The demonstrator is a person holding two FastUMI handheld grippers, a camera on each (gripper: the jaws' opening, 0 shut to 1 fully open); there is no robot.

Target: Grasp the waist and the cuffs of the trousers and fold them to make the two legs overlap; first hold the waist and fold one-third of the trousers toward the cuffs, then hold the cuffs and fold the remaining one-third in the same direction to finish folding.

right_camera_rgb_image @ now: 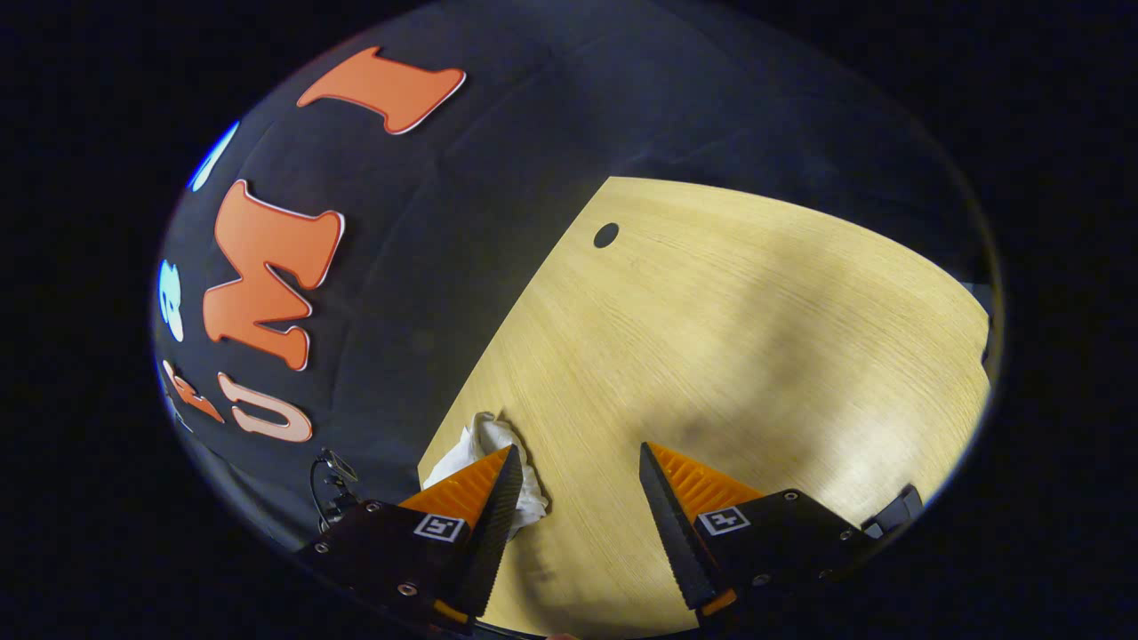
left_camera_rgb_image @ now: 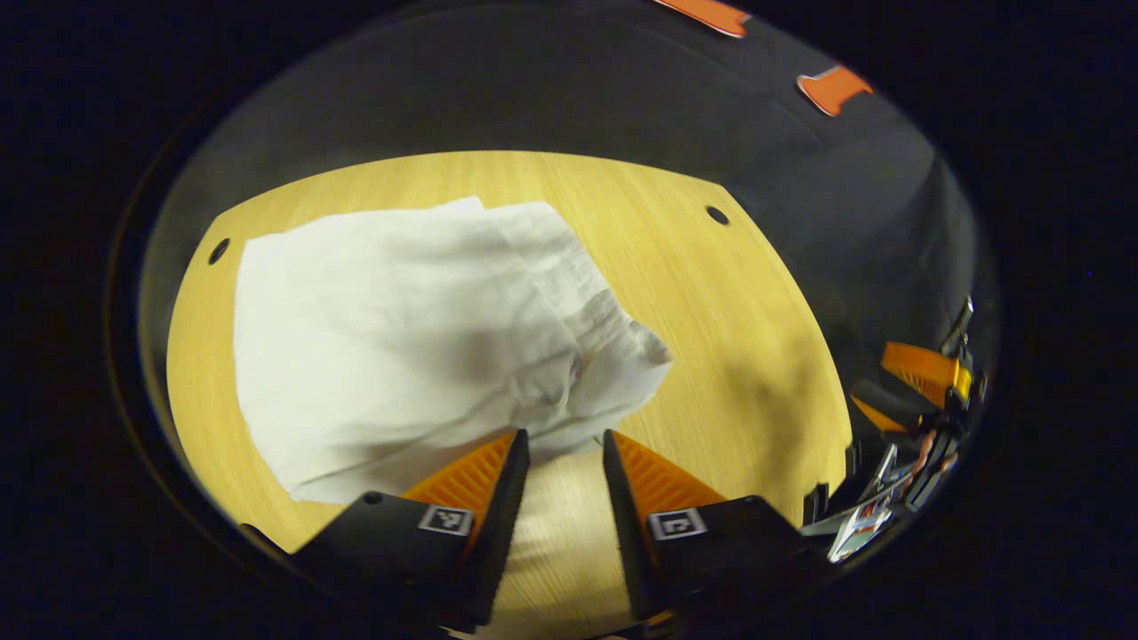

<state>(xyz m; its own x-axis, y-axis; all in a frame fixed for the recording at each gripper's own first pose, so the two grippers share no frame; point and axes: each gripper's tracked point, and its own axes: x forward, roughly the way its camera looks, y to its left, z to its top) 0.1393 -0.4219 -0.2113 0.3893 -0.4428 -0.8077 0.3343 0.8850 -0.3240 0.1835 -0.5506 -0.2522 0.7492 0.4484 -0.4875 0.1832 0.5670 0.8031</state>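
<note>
Here, both hand-held grippers (left_camera_rgb_image: pixel 562 449) (right_camera_rgb_image: pixel 578 462) gape empty | trousers (left_camera_rgb_image: pixel 418 347) ahead on table (left_camera_rgb_image: pixel 729 356) | risk: bunched edge unfolds.

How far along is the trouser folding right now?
The white trousers lie in a compact, rumpled stack on the wooden table, so folding looks largely done. Nothing is in hand: the left hand-held gripper and right hand-held gripper are open. Perhaps tidying remains.

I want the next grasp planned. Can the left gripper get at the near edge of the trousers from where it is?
Probably yes. The left gripper is open, and the trousers lie on the table just ahead of its fingertips, with nothing between.
</note>
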